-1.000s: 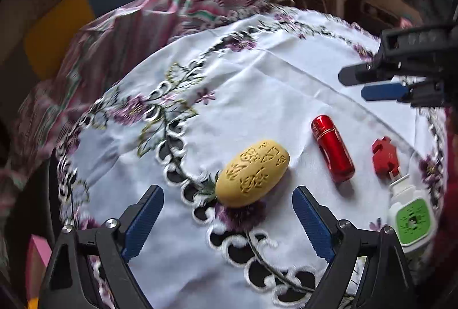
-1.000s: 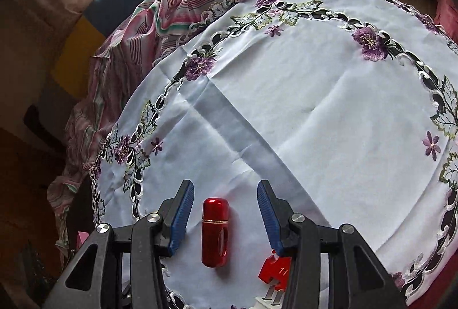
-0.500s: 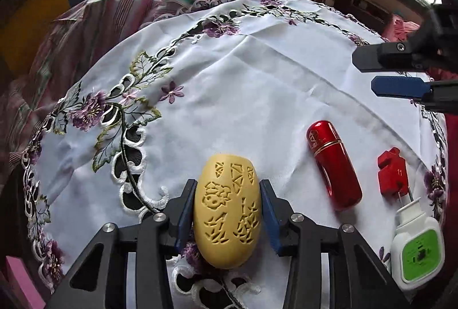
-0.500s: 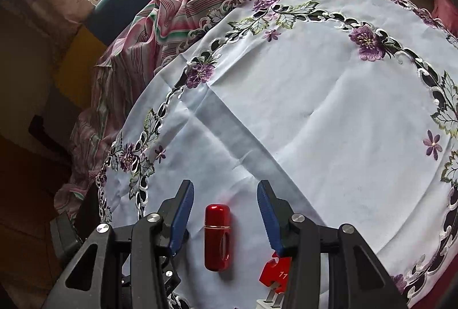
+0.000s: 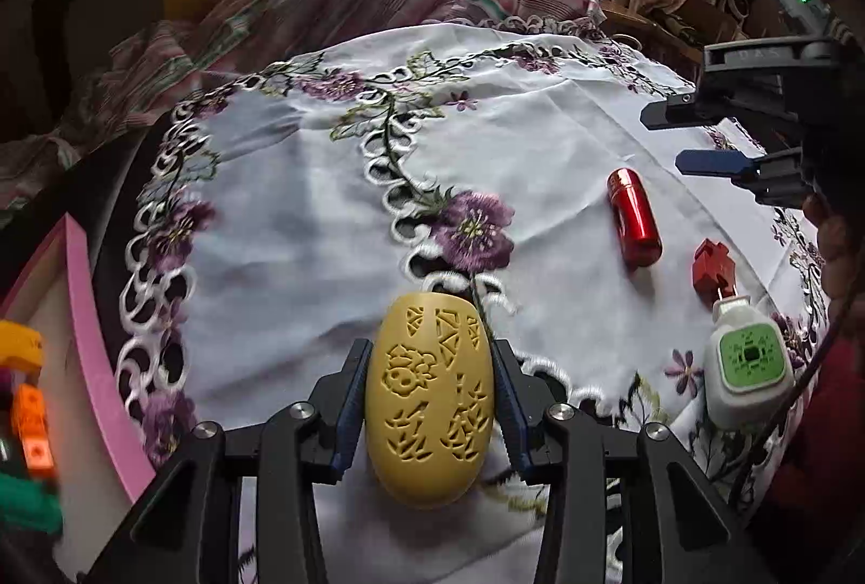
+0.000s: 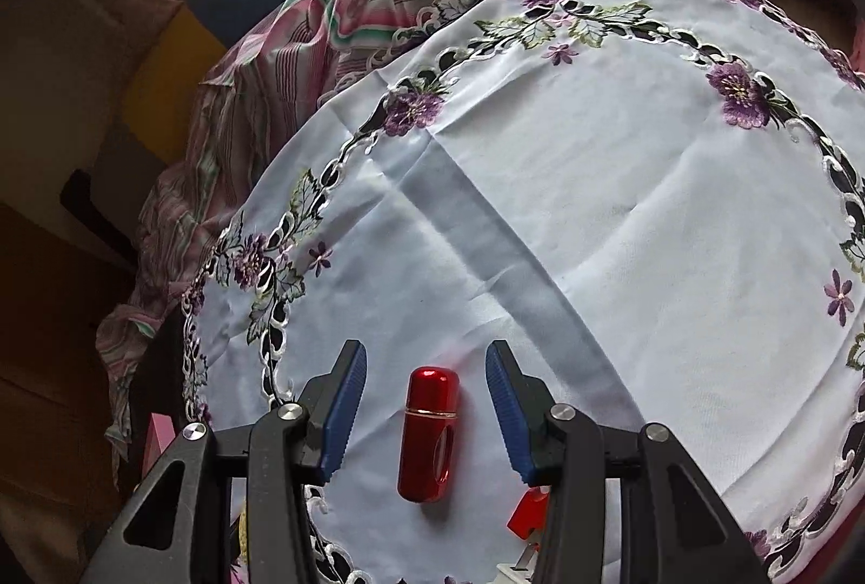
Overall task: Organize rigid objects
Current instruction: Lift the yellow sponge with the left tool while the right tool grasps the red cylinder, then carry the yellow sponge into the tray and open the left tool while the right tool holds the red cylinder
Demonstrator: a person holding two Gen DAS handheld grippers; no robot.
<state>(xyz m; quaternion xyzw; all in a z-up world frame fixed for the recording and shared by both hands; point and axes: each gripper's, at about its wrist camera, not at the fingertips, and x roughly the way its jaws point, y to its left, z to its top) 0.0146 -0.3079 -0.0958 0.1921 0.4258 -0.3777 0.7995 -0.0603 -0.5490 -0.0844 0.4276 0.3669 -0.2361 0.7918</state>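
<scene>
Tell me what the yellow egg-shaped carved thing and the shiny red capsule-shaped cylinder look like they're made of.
Yellow egg-shaped carved object: probably matte plastic or resin; dull, even colour, crisp cut-out patterns, no glare. Red capsule-shaped cylinder: likely anodised or lacquered metal; glossy, with bright streak highlights and a thin gold band. Coated plastic can't be ruled out.

Left of the left hand-held gripper (image 5: 430, 400): coloured blocks (image 5: 27, 416) blurred, cut by frame edge. Right of the right hand-held gripper (image 6: 426, 408): red piece (image 6: 527, 511) mostly hidden behind finger. White device (image 6: 516, 568) cut off at bottom edge.
</scene>
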